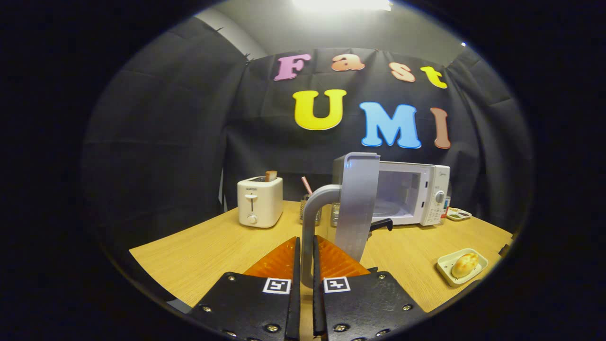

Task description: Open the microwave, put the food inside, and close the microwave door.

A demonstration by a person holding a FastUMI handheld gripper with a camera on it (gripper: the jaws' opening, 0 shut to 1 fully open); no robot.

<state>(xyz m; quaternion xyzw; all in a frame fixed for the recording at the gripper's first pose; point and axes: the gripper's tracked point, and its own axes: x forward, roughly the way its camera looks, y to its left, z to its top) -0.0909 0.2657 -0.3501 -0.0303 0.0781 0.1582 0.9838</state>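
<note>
Grey door handle (308,227) clamped between fingers (305,265) | bread (465,265) right, well apart

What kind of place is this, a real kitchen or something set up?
Probably a staged kitchen corner in a recording booth: a wooden table holds a microwave with its door open, a toaster and a bun on a tray. The gripper is shut on the door handle.
</note>
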